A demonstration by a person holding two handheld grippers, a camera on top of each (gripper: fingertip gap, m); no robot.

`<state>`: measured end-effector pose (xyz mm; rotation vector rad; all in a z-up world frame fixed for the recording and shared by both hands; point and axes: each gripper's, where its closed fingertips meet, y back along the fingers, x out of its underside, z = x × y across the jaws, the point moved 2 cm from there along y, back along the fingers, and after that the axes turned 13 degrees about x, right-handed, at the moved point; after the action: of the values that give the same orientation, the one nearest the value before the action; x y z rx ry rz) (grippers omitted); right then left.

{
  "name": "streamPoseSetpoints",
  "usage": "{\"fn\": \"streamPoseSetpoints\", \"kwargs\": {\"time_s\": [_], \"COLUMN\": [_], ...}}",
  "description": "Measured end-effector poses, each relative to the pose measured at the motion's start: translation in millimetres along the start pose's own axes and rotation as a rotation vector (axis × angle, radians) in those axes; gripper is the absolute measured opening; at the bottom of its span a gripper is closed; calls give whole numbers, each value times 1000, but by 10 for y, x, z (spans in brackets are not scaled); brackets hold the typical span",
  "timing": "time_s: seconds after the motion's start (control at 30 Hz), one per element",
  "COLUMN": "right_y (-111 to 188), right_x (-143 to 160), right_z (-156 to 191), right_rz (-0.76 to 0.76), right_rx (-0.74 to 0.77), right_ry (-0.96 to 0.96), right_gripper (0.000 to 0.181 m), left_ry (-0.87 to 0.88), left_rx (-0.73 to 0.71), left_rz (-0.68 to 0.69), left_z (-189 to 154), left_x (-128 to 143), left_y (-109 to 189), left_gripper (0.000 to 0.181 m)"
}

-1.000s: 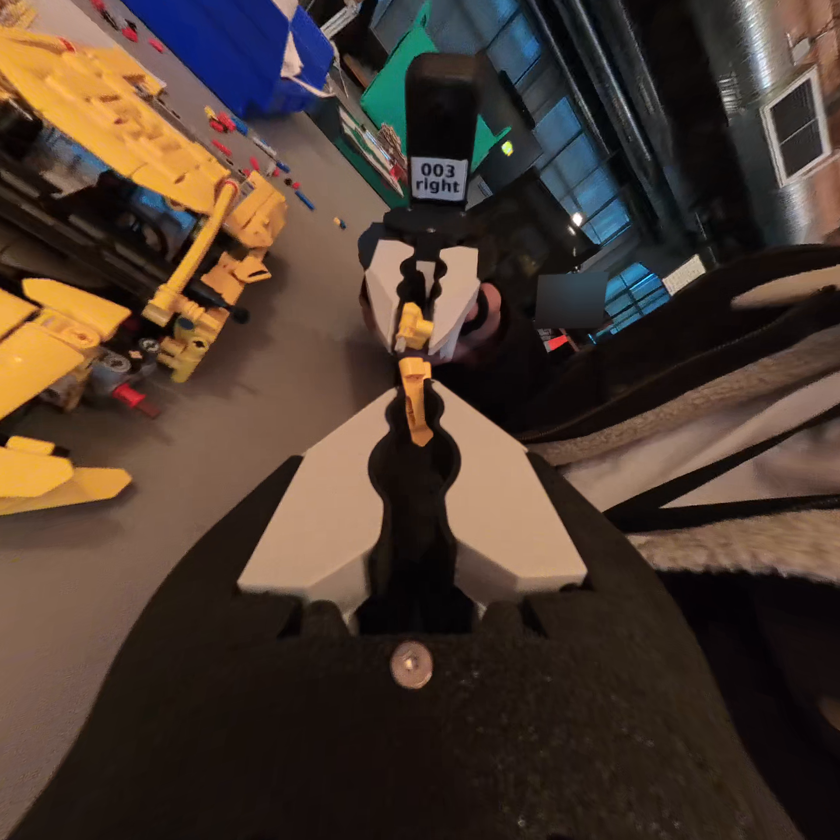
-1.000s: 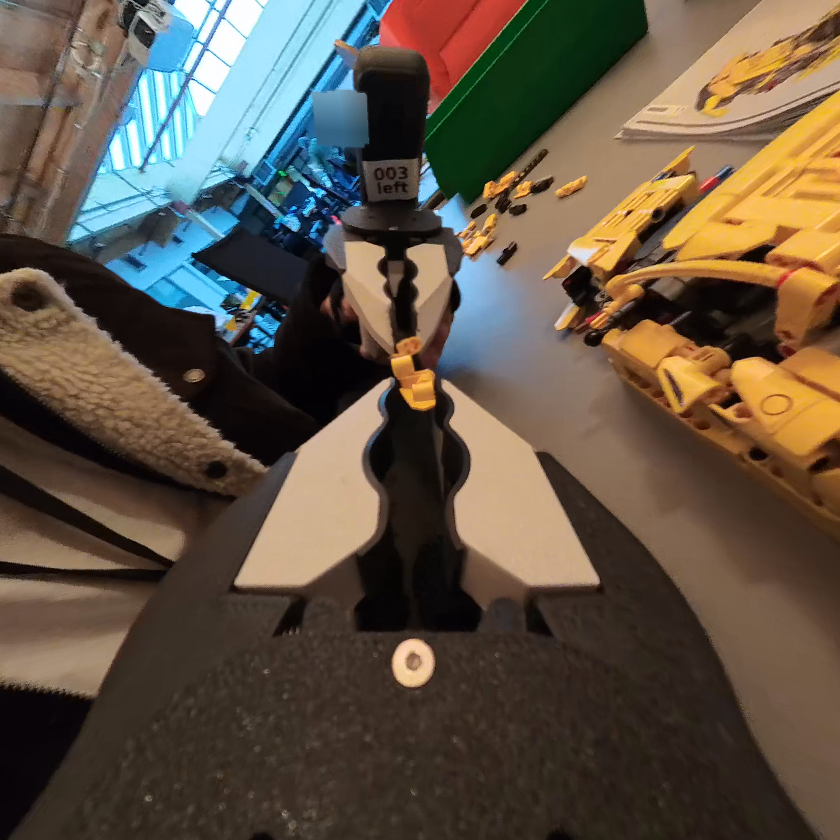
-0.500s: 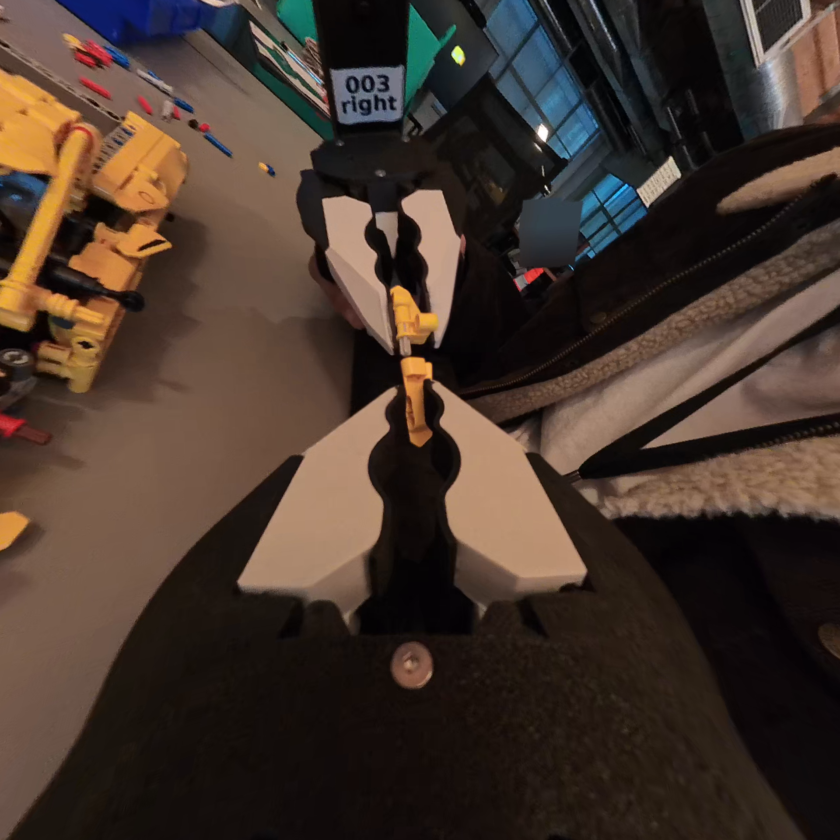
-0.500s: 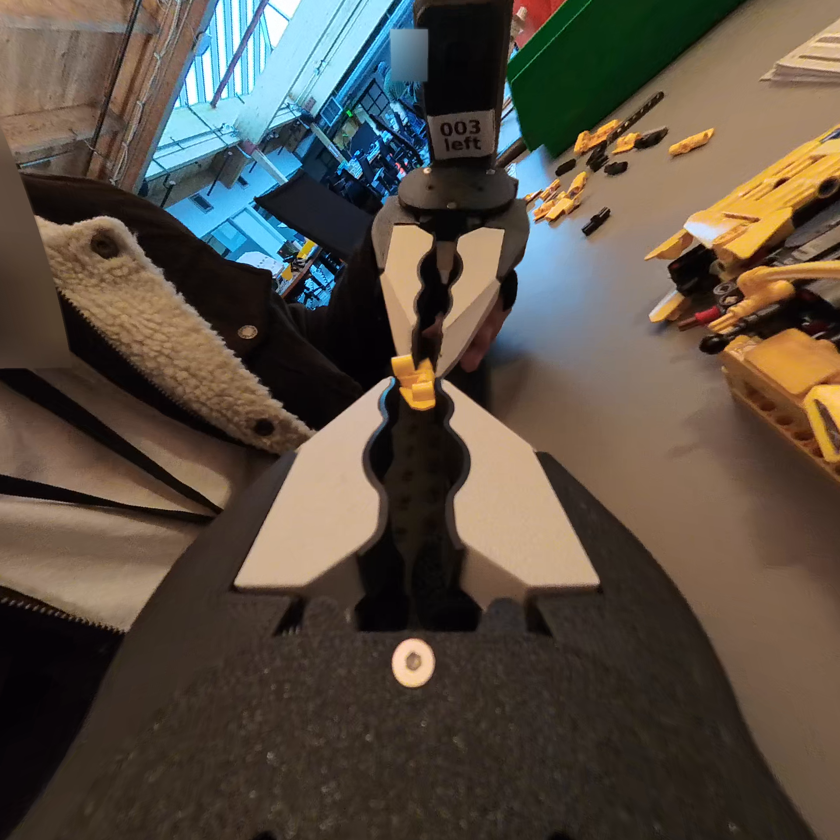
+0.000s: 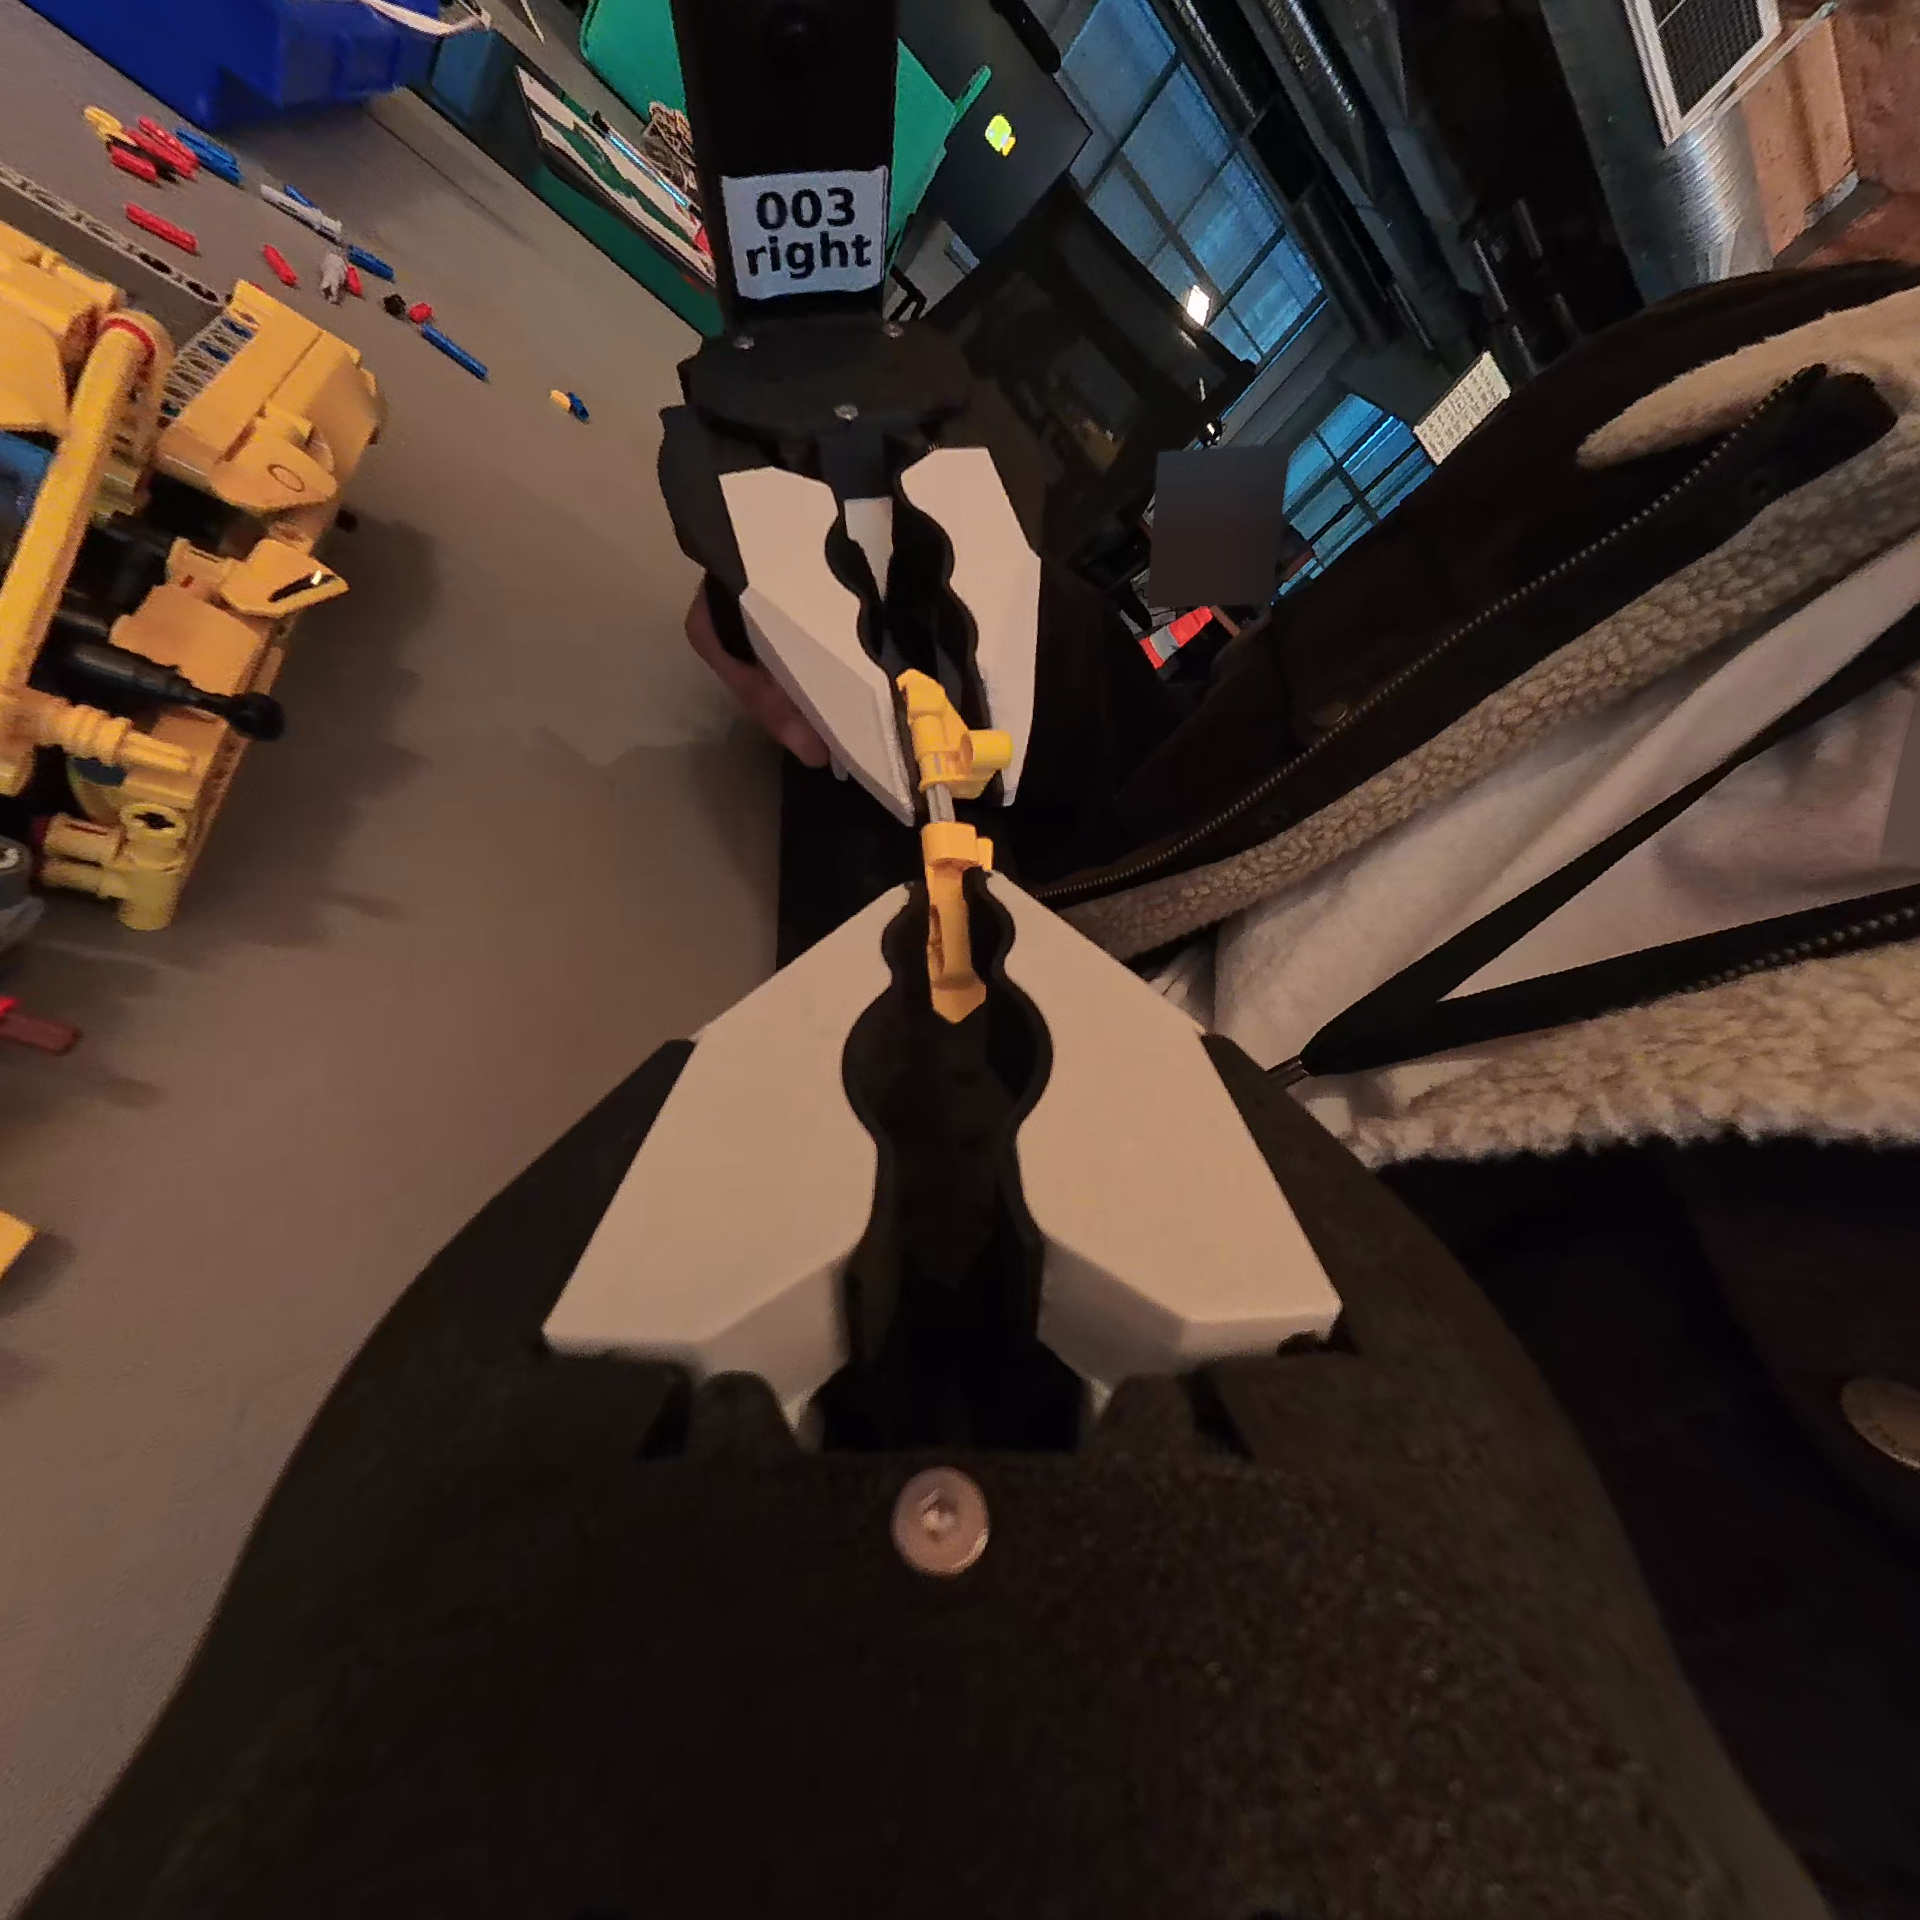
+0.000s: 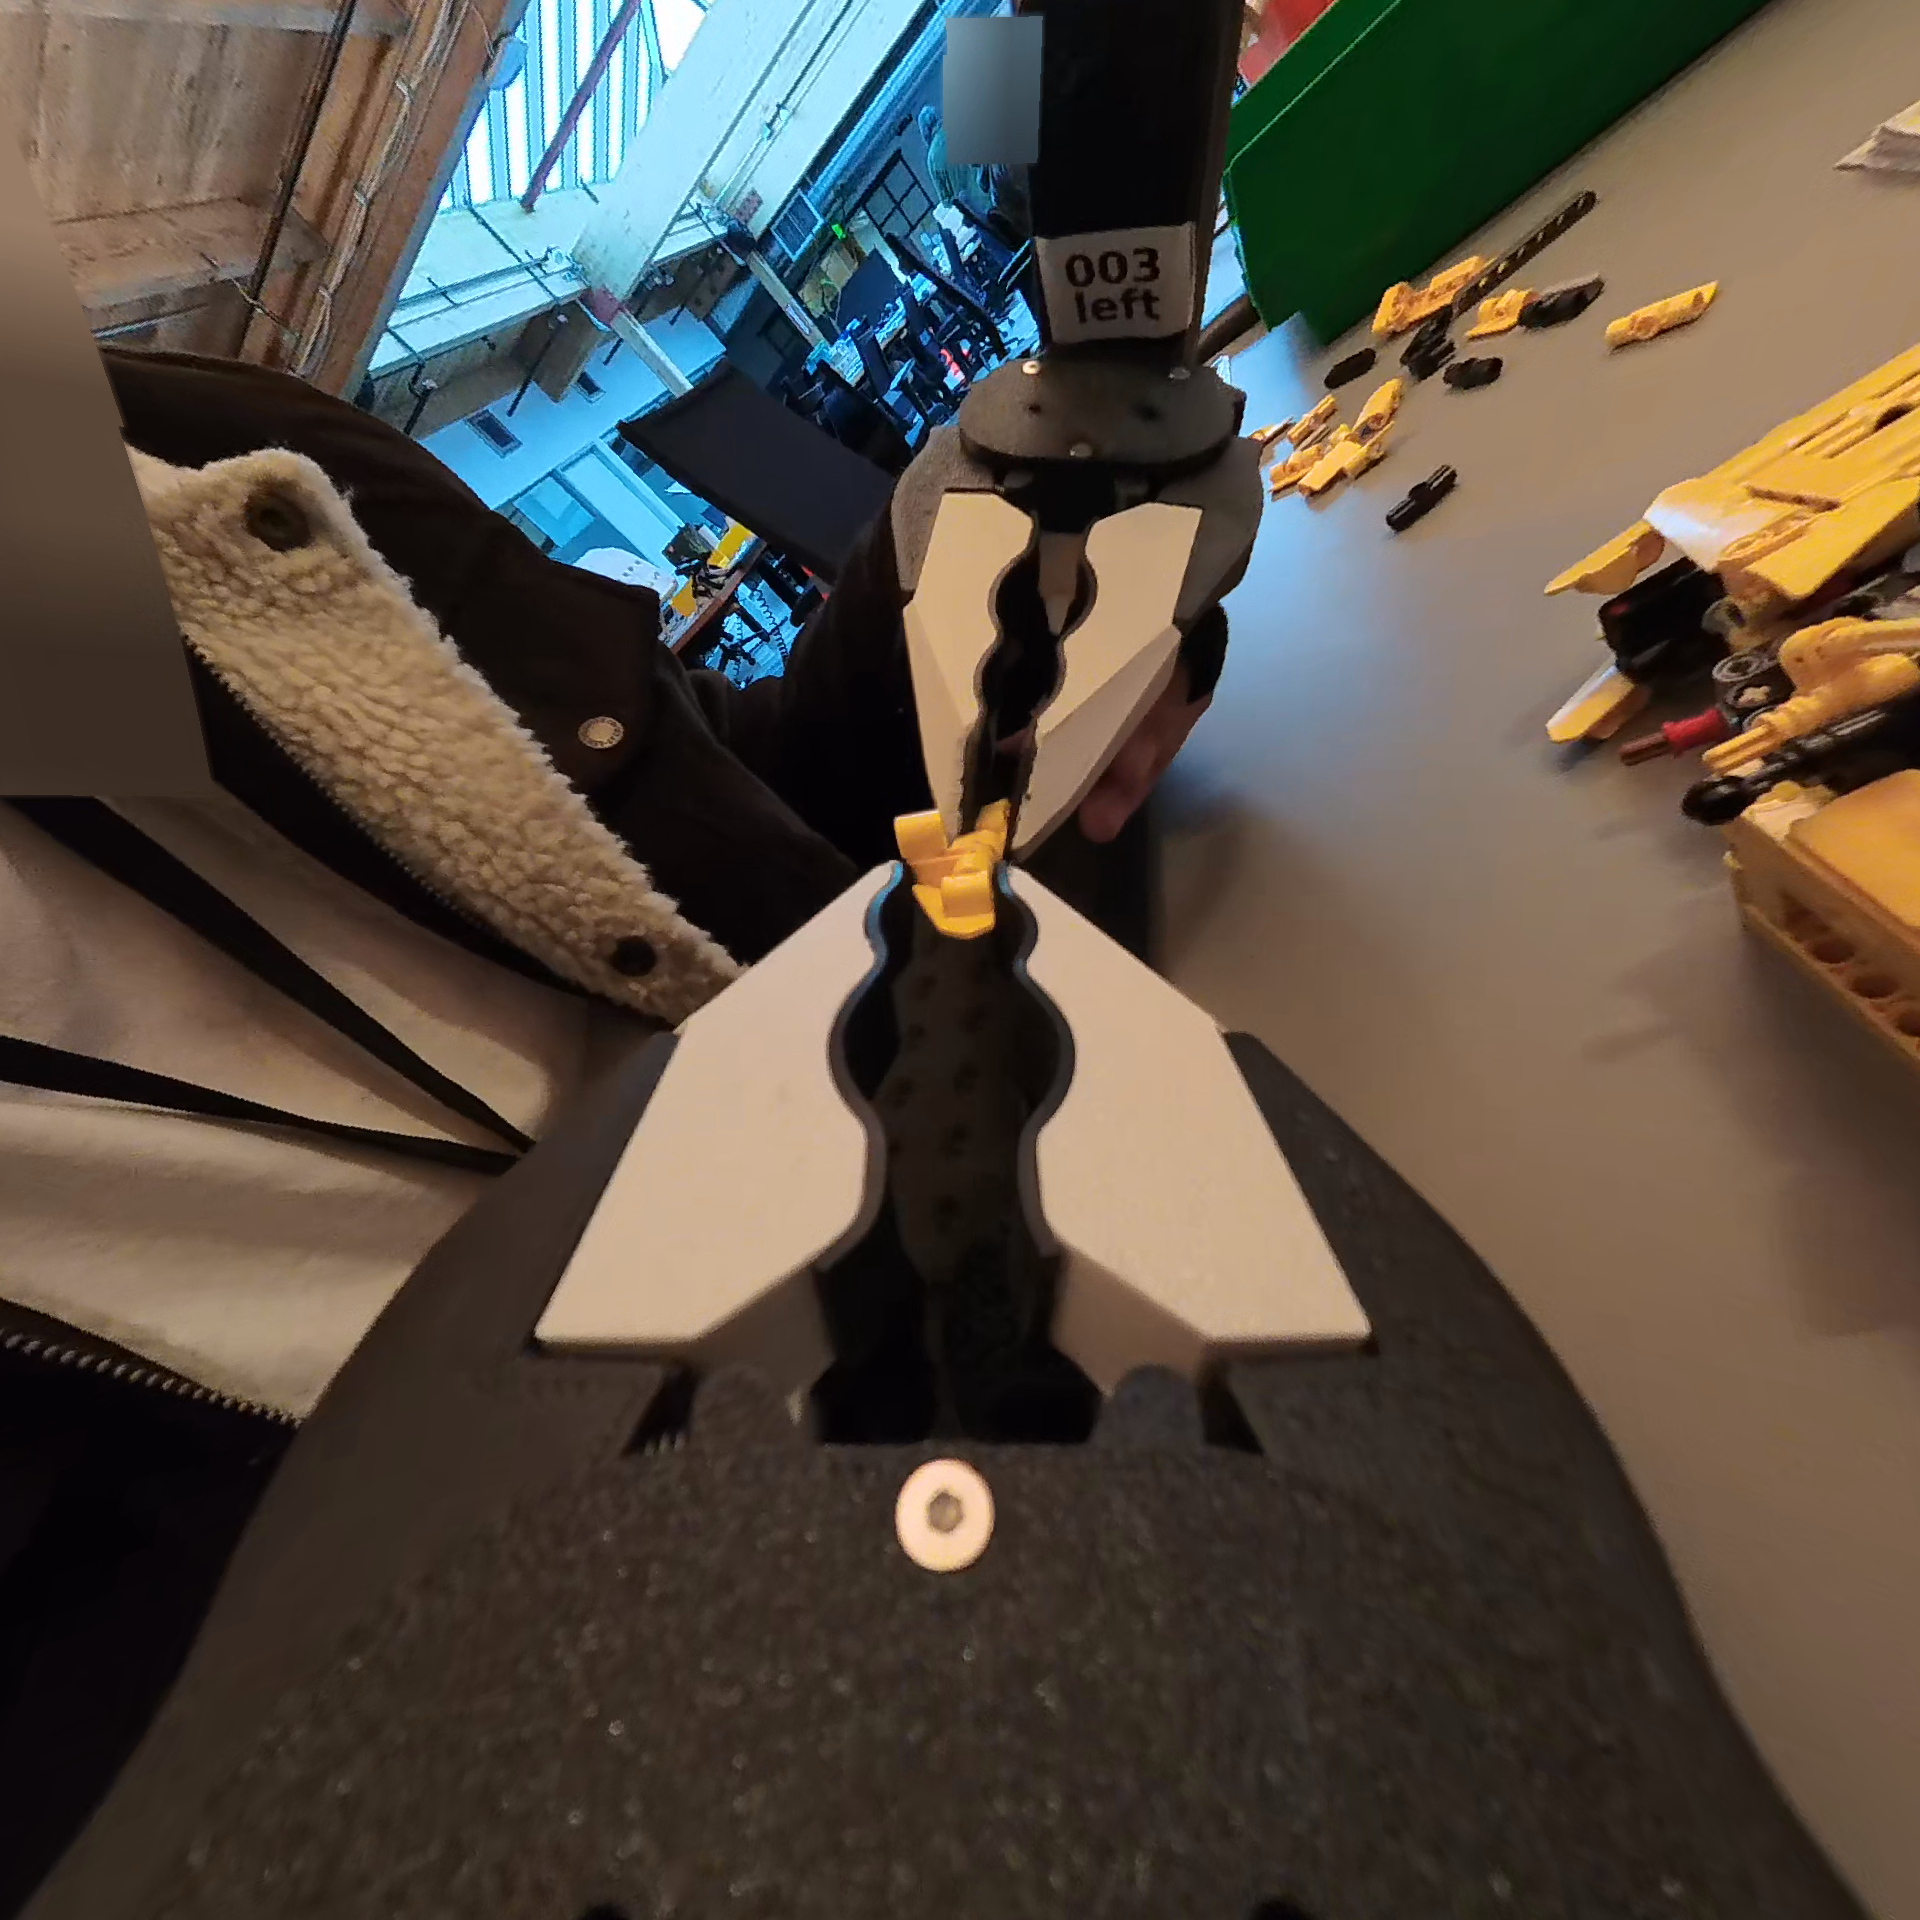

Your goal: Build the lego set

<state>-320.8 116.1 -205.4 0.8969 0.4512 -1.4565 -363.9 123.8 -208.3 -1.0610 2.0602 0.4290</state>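
In the left wrist view, my left gripper point(image 5: 948, 896) is shut on a small yellow Lego connector point(image 5: 948, 935). My right gripper point(image 5: 951, 795) faces it tip to tip, shut on a second yellow connector point(image 5: 951, 740). A thin grey axle point(image 5: 935, 802) spans the short gap between the two pieces. In the right wrist view, my right gripper point(image 6: 951, 881) is shut on its yellow connector point(image 6: 954, 896). The left gripper point(image 6: 987, 823) meets it from above, and its piece is mostly hidden. Both are held in the air in front of a person's jacket.
The large yellow Lego model stands on the grey table point(image 5: 468, 935), left in the left wrist view point(image 5: 208, 468) and right in the right wrist view point(image 6: 1818, 675). Loose red and blue pins point(image 5: 166, 218), loose yellow and black parts point(image 6: 1434, 343), a green bin point(image 6: 1455, 135) and a blue bin point(image 5: 260, 42) lie farther off. The grippers are tip to tip, or close to it.
Both grippers have swung away from the model toward the person and drawn a little closer, each still shut on its yellow piece. The right gripper now tilts slightly.
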Motion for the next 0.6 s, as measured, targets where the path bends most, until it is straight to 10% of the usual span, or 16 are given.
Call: {"fn": "streamPoseSetpoints", "kwargs": {"time_s": [0.6], "right_y": [-17], "right_x": [-56], "right_z": [-111], "right_rz": [-46], "right_rx": [91], "right_ry": [25], "right_gripper": [14], "left_ry": [-8], "left_rx": [-35], "left_rz": [-71], "left_z": [61], "left_x": [-90], "left_y": [48], "left_gripper": [0]}}
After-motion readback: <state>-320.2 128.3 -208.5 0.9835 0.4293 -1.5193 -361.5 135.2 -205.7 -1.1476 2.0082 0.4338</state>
